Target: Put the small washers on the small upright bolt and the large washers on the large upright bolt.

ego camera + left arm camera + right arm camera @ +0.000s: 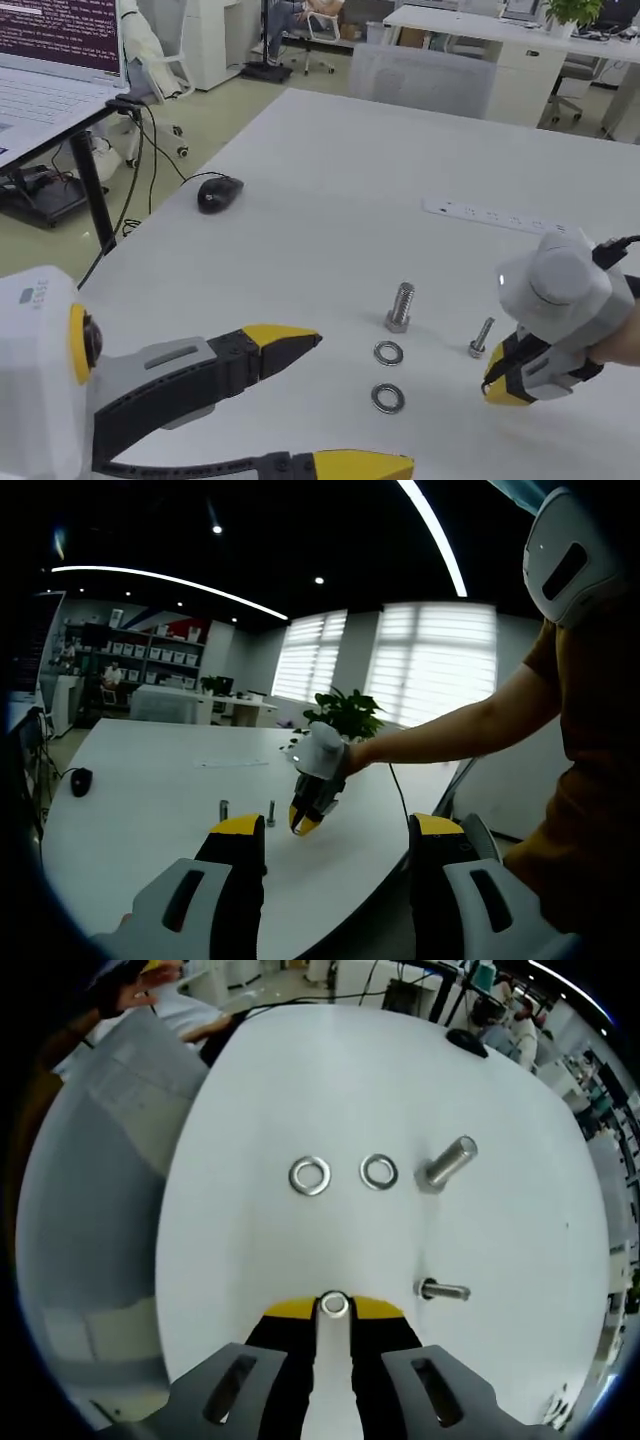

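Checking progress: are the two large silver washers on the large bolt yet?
Off: both large silver washers lie flat on the white table, beside the large upright silver bolt.

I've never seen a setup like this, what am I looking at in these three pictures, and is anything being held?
There is no robot: a person works two hand-held tools, each ending in a yellow-tipped claw. One picture comes from a headset camera looking down at the table; the two round ones come from cameras on the tools. On the table stand a large bolt and a small bolt, with two large washers lying flat nearby, and a mouse. The left claw is open and empty. The right claw is shut on a small washer, close to the small bolt.
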